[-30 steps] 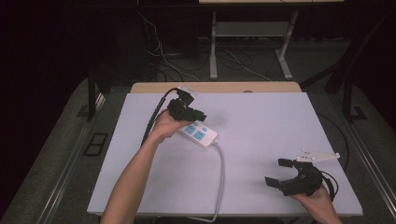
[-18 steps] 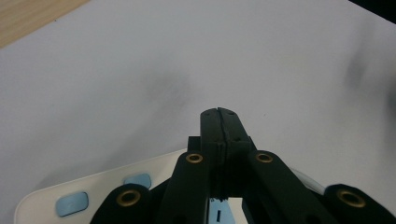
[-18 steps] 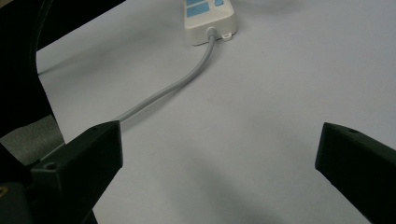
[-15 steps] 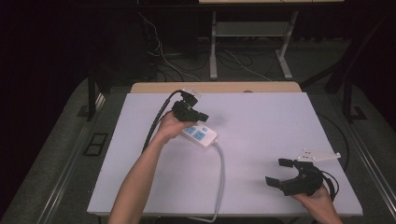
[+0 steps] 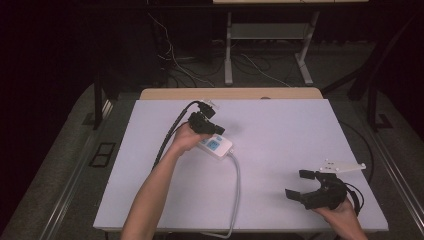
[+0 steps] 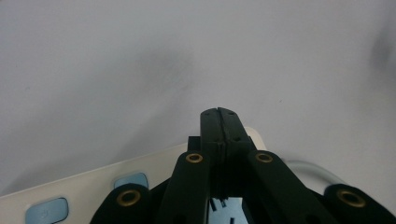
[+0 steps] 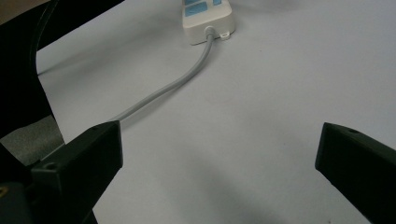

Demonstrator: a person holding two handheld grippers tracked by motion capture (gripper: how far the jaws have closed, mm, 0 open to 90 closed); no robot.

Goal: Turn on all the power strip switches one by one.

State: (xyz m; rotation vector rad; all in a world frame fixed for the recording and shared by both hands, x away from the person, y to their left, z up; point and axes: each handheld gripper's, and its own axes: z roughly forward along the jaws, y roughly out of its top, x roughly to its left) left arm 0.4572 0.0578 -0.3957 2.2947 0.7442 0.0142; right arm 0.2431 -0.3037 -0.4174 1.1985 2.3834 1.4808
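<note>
A white power strip (image 5: 216,147) with blue switches lies left of the middle of the white table (image 5: 280,125). Its grey cable (image 5: 236,190) runs to the front edge. My left gripper (image 5: 215,131) is held over the strip's far end, jaws pressed together with nothing between them. In the left gripper view the shut jaws (image 6: 219,116) point past the power strip (image 6: 79,191), which lies just beneath. My right gripper (image 5: 296,183) rests low at the front right, open and empty. The right gripper view has the wide-apart jaws (image 7: 219,135) facing the cable (image 7: 187,79) and the power strip's end (image 7: 208,16).
A wooden strip (image 5: 230,93) borders the table's far edge. Behind it stand a desk frame (image 5: 270,37) and loose floor cables (image 5: 180,60). The left gripper's black cable (image 5: 167,140) trails off to the left. Dark carpet surrounds the table.
</note>
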